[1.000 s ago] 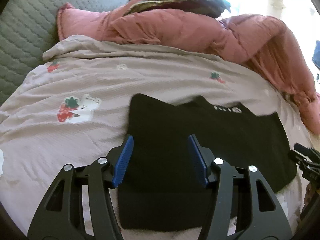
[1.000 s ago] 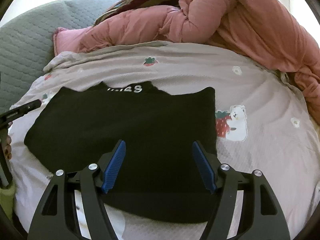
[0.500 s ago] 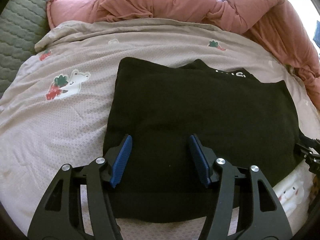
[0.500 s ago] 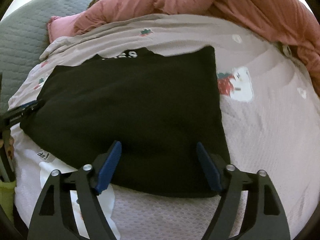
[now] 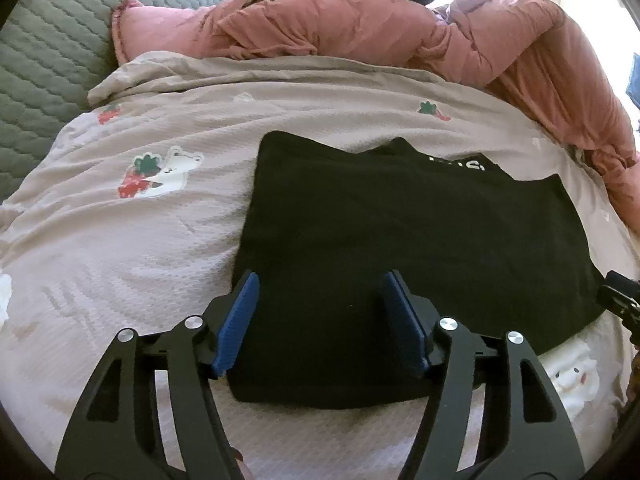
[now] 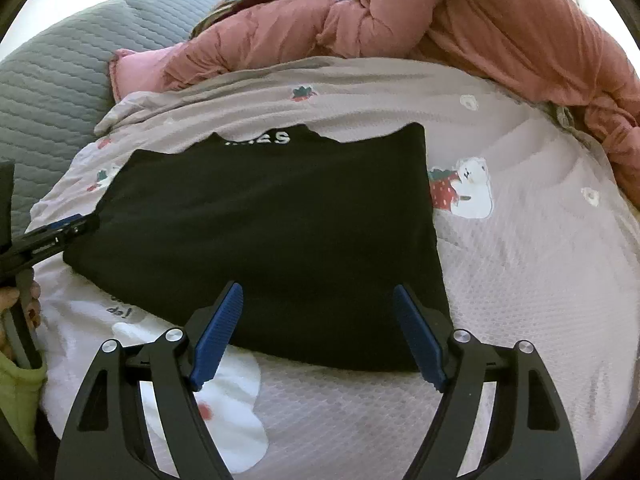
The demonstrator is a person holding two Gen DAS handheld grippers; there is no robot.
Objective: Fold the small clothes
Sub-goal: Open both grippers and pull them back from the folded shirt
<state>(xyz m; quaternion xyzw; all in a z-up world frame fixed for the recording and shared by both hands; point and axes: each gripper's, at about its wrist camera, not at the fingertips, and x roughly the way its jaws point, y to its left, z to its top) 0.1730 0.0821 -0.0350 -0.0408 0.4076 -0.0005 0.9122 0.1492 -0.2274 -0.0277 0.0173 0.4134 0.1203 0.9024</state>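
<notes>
A small black garment (image 5: 416,240) with white lettering lies folded flat in a rectangle on the bed cover; it also shows in the right wrist view (image 6: 272,232). My left gripper (image 5: 320,280) is open and empty over the garment's near left corner. My right gripper (image 6: 318,292) is open and empty over the garment's near right edge. The left gripper's tip shows at the left edge of the right wrist view (image 6: 52,236), beside the garment's left corner.
The garment rests on a pale cover (image 5: 120,232) printed with bears and strawberries. A rumpled pink quilt (image 5: 400,32) lies along the back and right. A grey quilted headboard (image 5: 44,52) stands at the back left.
Both grippers have pulled back a little toward the near edge of the garment. Both stayed open and the garment has not moved.
</notes>
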